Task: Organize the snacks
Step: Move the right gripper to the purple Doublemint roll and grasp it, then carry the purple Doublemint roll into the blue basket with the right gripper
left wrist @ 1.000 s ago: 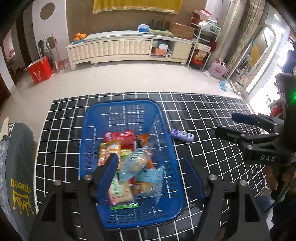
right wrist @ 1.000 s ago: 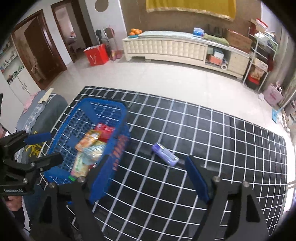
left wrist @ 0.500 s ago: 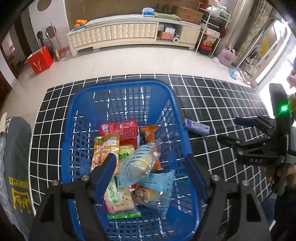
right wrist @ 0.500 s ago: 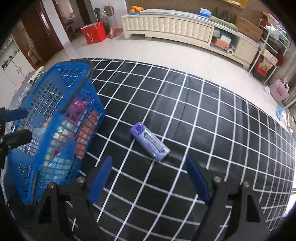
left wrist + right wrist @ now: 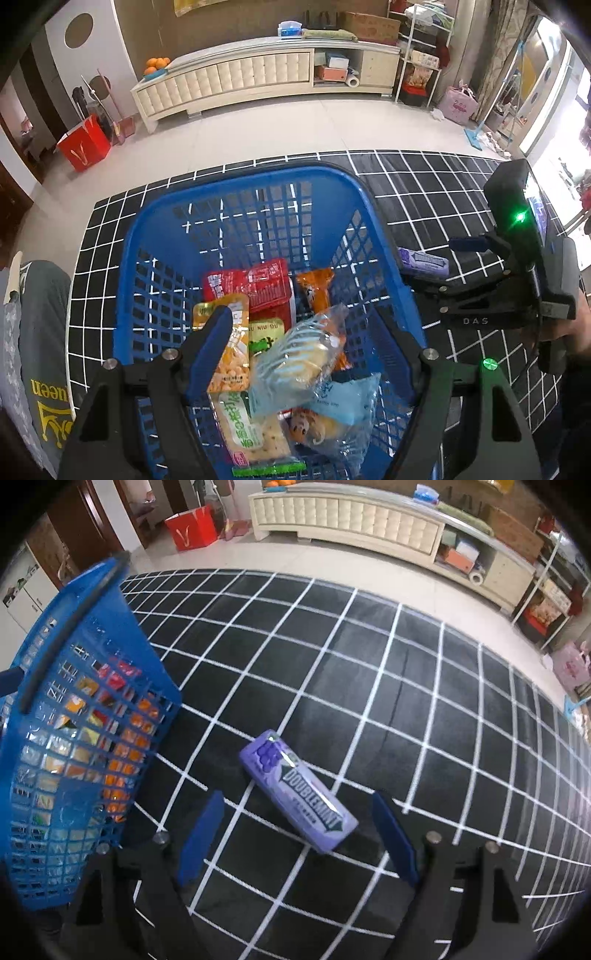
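Gridded mat (image 5: 369, 686): one basket (image 5: 255, 192), one gum pack (image 5: 299, 790); both hand-held grippers wide.

Both grippers are black with blue pads (image 5: 201, 834) and round silver screws (image 5: 430, 354). The right gripper (image 5: 436, 266) has white letters "DAS" and a small green light (image 5: 521, 216). Bare skin shows behind it.

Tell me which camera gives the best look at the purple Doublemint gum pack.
The right wrist view: the Doublemint gum pack lies whole on the black grid mat, label readable, between the open right tongs. The left wrist view shows only part of it, small, partly hidden behind the blue basket rim.
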`<state>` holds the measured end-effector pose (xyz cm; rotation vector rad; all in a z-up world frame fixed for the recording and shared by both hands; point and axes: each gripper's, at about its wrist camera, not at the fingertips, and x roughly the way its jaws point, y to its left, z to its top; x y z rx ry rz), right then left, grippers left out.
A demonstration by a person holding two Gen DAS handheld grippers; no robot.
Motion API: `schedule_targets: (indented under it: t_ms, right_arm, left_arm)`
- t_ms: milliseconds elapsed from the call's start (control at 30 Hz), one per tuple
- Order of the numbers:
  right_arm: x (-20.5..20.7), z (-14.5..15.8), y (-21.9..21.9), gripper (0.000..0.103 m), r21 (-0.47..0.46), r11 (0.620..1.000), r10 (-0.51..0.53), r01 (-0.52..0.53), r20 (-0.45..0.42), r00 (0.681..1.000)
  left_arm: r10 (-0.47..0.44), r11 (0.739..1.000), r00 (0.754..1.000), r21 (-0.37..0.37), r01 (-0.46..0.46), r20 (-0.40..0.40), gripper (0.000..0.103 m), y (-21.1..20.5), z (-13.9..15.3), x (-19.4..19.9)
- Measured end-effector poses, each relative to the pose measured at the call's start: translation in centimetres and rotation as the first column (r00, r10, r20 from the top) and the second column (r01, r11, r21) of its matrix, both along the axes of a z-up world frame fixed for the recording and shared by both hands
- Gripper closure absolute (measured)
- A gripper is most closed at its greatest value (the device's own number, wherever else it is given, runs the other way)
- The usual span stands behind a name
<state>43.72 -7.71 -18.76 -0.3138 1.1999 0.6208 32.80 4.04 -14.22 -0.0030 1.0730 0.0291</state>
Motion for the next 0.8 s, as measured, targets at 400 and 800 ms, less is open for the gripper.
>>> schedule_targets:
  t_ms: [400,800]
  right_arm:
    - [-1.5,-1.1,1.2,0.064,-0.061,0.995,0.081,-0.078,0.054,0.995]
    - [-5.3,3.4,0.9,0.068,-0.026,0.999,0.051,-0.048,0.116,0.992]
  left_arm:
    - [0.019,0.999,0.998,-0.028,-0.02,-0.054,0.029,1.0,-1.8,1.1]
    - [0.02,0.998,0.999,-0.062,-0.022,-0.037,0.029,1.8,-0.6,-1.0]
